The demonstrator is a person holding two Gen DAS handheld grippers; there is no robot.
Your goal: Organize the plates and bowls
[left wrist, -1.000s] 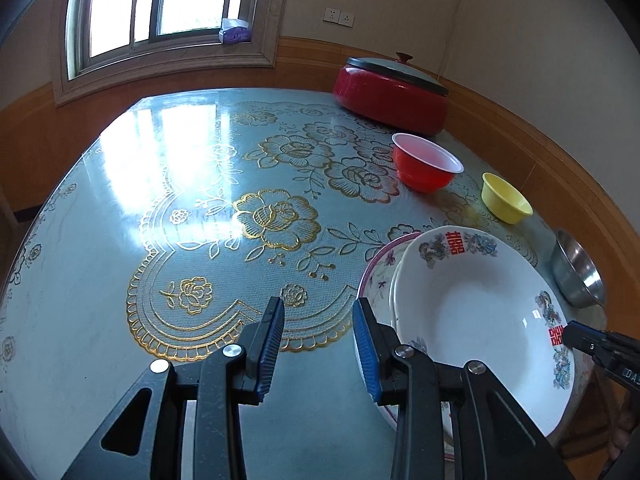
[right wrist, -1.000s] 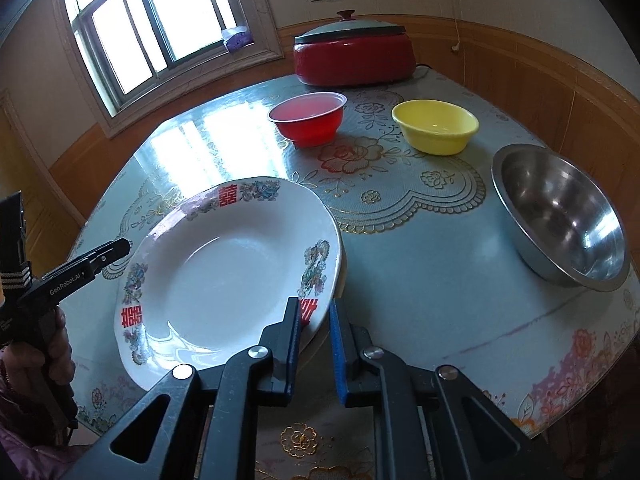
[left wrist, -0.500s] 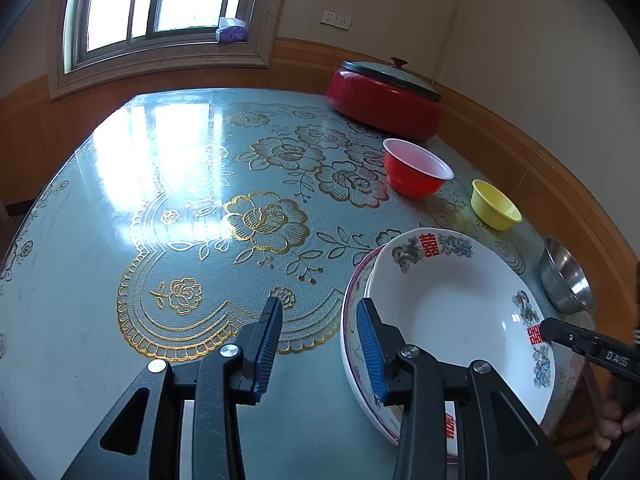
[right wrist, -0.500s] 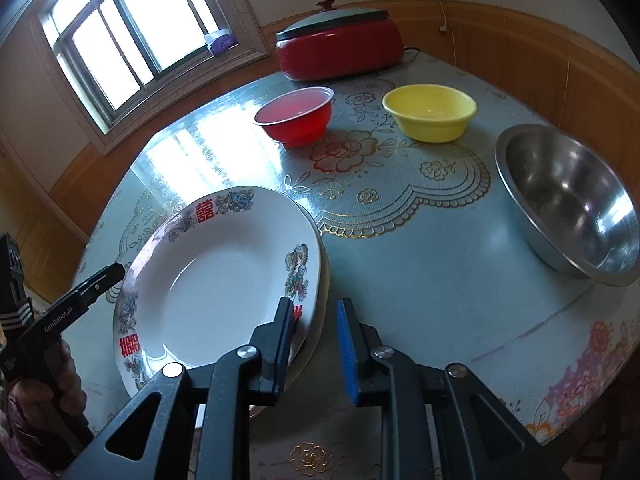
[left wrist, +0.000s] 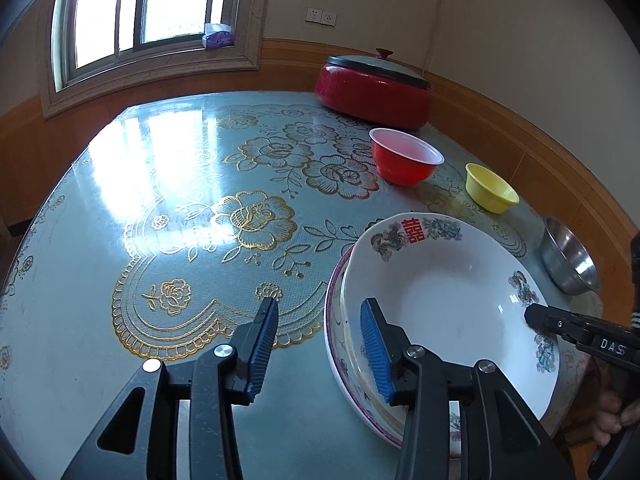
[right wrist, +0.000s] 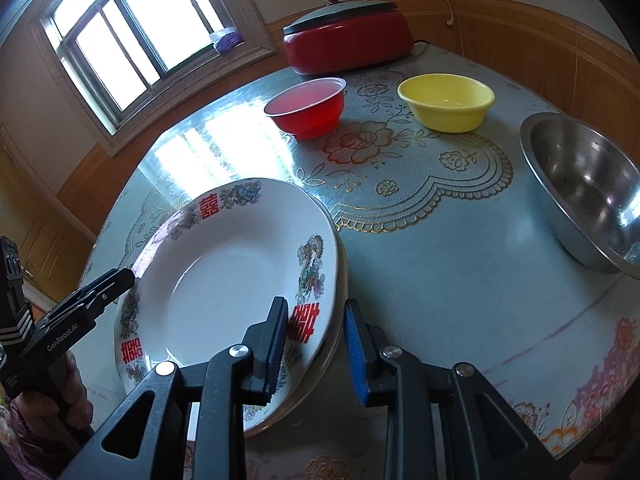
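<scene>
A white deep plate [left wrist: 452,300] [right wrist: 224,280] with red characters and flower prints lies on top of a pink-rimmed plate [left wrist: 332,344] at the table's near edge. My left gripper [left wrist: 320,336] straddles the stack's left rim; its jaws are opening and the pads do not press the rim. In the right wrist view, that gripper [right wrist: 124,278] shows at the plate's left side. My right gripper [right wrist: 316,340] stands open around the opposite rim, one pad above the plate, the other outside it. The left wrist view shows its tip [left wrist: 532,314] over the plate's right edge.
Beyond the stack stand a red bowl [left wrist: 406,160] [right wrist: 306,106], a yellow bowl [left wrist: 490,192] [right wrist: 446,100] and a steel bowl [left wrist: 568,256] [right wrist: 588,192] to the right. A red lidded electric pot [left wrist: 372,92] sits at the far wall. The flowered table [left wrist: 180,220] stretches left.
The right jaws, nearly shut at the top plate's rim a second ago, have parted. The left jaws have widened a little. The plate lies on the stack.
</scene>
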